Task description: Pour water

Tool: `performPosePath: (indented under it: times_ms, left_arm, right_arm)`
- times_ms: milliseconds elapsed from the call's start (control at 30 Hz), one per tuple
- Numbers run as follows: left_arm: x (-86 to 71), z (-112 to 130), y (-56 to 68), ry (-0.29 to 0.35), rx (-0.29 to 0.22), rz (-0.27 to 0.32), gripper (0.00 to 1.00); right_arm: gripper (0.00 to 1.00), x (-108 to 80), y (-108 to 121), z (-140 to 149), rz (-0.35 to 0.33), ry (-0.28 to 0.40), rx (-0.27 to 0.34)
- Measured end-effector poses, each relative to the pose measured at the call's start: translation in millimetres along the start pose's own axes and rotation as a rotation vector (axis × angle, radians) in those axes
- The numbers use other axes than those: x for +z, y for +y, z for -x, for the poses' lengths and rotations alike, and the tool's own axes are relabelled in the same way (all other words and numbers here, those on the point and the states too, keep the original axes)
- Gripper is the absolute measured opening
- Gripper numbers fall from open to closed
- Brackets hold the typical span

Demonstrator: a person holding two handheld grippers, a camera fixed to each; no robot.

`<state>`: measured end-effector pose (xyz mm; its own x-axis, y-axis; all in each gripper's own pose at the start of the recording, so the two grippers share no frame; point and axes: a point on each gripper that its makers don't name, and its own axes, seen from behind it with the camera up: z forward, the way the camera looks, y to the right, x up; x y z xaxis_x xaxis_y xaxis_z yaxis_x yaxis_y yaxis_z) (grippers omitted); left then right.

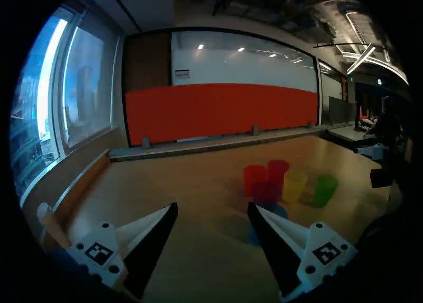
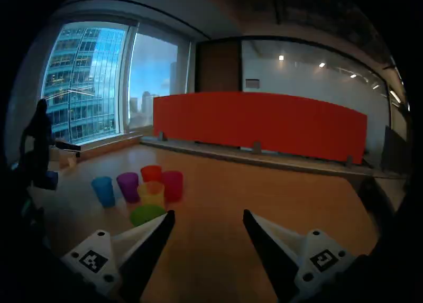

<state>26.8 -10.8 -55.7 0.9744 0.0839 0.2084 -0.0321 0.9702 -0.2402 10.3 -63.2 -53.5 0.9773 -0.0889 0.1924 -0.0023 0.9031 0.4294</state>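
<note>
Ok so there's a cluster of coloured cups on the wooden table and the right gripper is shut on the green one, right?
Not quite: the right gripper is open and empty. The green cup stands free in the cluster of coloured cups on the wooden table, as the right gripper view shows.

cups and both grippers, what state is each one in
left gripper, open, holding nothing
right gripper, open, holding nothing
red cup, upright
pink cup, upright
yellow cup, upright
purple cup, upright
blue cup, upright
green cup, upright, contents unclear
</note>
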Motion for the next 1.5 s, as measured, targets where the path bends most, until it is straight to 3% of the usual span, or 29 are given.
performPosePath:
  times_ms: [400,667,1100,1267,1500]
  left_arm:
    - [-1.7,-39,-9.6,0.157,-0.036,-0.096,0.98]
    - [-4.2,-54,-9.6,0.23,-0.066,-0.133,0.98]
    - [-0.2,-57,-11.5,0.26,-0.057,-0.171,0.98]
    - [5.2,-57,-7.3,0.278,-0.052,-0.18,0.98]
    - [12.0,-61,-0.4,0.317,-0.039,-0.188,0.98]
  right_arm:
    - [1.0,-9.5,47,-43,0.211,0.19,0.007]
    - [1.0,-15.1,57,-60,0.296,0.267,0.02]
    - [1.0,-15.4,67,-70,0.384,0.312,0.036]
    - [1.0,-15.2,71,-74,0.423,0.326,0.033]
    - [1.0,-14.7,72,-71,0.425,0.312,0.053]
